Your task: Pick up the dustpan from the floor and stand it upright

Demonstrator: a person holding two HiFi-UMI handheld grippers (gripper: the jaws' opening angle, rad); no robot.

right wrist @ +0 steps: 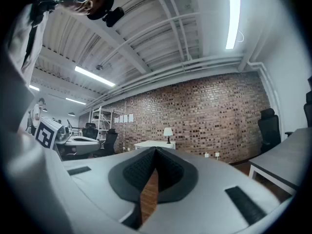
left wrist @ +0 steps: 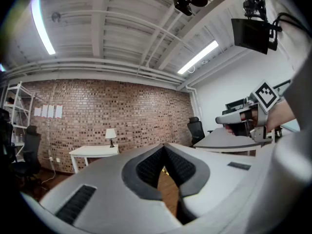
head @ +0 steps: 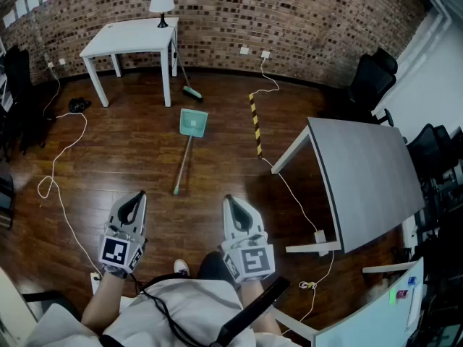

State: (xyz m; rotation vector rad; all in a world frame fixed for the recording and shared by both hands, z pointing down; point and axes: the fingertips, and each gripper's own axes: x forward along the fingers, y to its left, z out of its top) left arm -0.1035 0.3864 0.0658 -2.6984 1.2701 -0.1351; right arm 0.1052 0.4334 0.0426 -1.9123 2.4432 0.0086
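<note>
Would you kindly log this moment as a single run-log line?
stage: before pickup | dustpan: lying flat on floor, not yet grasped | left gripper: shut, empty | right gripper: shut, empty

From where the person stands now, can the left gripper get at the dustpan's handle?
Probably not yet: the left gripper is shut and apart from the handle. Only bare floor lies between, so nothing blocks it.

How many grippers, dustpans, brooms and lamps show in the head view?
grippers: 2 (left gripper, right gripper)
dustpan: 1
broom: 1
lamp: 1
total: 5
</note>
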